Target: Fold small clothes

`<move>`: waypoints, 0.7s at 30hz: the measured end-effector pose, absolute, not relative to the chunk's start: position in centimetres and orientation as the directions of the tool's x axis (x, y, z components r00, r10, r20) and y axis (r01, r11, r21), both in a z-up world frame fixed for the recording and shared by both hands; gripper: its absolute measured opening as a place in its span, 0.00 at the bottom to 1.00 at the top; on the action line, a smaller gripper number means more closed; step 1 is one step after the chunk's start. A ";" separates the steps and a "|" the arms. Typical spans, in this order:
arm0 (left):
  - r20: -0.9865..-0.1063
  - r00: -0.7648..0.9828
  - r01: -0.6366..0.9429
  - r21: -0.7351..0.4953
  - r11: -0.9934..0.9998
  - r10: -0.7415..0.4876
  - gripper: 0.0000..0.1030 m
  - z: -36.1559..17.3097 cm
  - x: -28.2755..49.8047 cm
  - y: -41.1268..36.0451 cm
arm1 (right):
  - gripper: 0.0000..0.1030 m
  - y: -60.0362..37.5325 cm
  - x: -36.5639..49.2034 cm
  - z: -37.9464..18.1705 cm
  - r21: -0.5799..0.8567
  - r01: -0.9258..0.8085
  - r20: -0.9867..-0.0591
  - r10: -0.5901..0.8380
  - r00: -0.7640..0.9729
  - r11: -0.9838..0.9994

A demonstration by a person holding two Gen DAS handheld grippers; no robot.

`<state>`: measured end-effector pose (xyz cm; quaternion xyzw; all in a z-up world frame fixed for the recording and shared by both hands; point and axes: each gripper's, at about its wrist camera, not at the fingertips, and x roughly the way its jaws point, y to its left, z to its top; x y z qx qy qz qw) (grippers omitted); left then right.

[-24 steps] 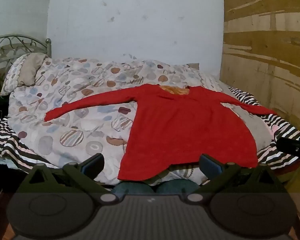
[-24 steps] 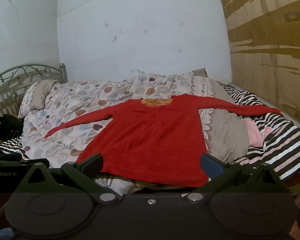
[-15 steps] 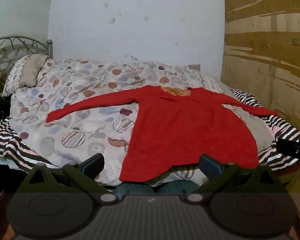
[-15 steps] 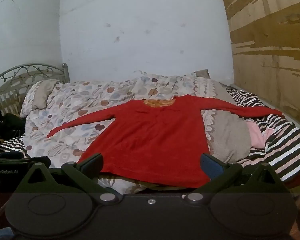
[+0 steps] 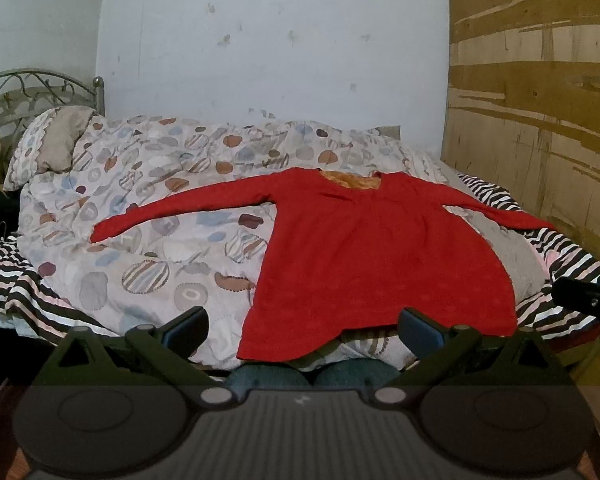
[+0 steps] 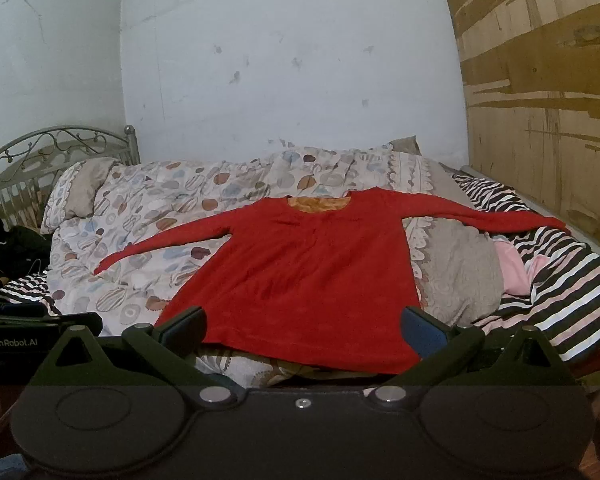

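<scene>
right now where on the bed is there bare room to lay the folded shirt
Free: patterned duvet between the red shirt and the pillow, below its sleeve. Crowded: right side, with the grey cloth and pink clothes on the striped sheet.

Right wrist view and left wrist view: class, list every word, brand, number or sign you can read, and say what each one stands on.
"GenRobot.AI": white print on the side of the left gripper, seen at the left edge of the right wrist view.
Left wrist view: no readable text.
Red top, quilt: no lettering.

A home bedroom, seemingly: metal bedstead [image 6: 56,152], patterned duvet [image 5: 160,216], pillow [image 5: 52,144], scuffed wall [image 6: 292,60].
</scene>
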<state>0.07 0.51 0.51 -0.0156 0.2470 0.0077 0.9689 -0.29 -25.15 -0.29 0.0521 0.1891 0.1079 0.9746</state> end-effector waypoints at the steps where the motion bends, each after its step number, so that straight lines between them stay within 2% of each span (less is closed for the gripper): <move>1: -0.479 0.878 -0.023 -0.027 0.999 0.008 1.00 0.4 0.0 0.5 | 1.00 -25.2 -0.2 -0.3 0.142 -0.192 -0.359 0.231 0.904 0.971; 21: -0.491 0.871 -0.025 -0.030 0.999 0.007 1.00 -0.2 0.0 0.3 | 1.00 -25.4 -0.1 -0.9 0.143 -0.195 -0.366 0.235 0.900 0.970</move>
